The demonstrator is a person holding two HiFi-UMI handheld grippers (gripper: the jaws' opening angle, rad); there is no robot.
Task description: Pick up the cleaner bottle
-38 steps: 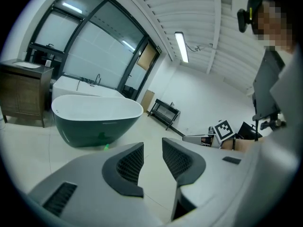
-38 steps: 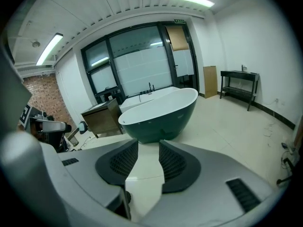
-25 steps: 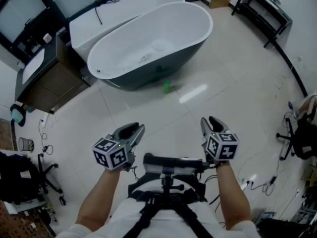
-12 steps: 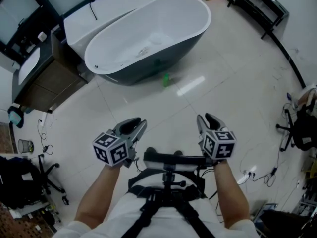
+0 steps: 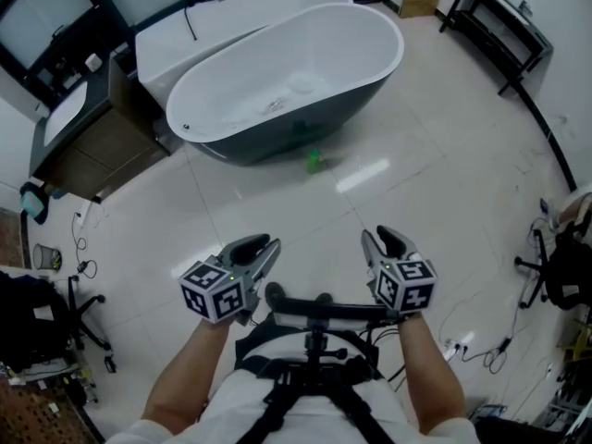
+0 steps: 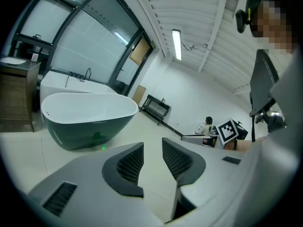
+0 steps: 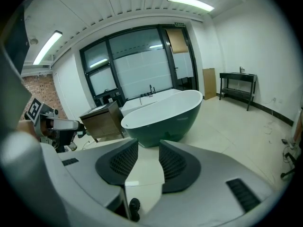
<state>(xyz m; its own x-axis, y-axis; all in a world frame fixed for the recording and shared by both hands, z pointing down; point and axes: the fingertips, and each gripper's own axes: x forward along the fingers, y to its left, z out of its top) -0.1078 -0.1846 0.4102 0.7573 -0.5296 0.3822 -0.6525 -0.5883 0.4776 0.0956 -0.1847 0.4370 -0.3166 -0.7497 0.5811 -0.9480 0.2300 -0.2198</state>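
Looking steeply down from my head: at the bottom centre of the frame a black mount bar (image 5: 319, 311) sits across my chest. Just above it I hold my left gripper (image 5: 262, 245), left of centre, and my right gripper (image 5: 379, 237), right of centre. Each carries its cube of square markers. Both pairs of jaws are drawn in to a narrow slit, clenched on nothing.

Glossy pale floor tiles (image 5: 425, 183) fill the middle of the frame. Well beyond both grippers, slightly above centre, a small green object stands on the floor. I take it to be the cleaner bottle (image 5: 314, 162), though it is too small to be sure. It is just beside the dark outer wall of an oval bathtub (image 5: 277, 142) with a white inside.

Farther off, at upper left, are a white rectangular tub (image 5: 231, 17) and a wooden cabinet (image 5: 102, 146).
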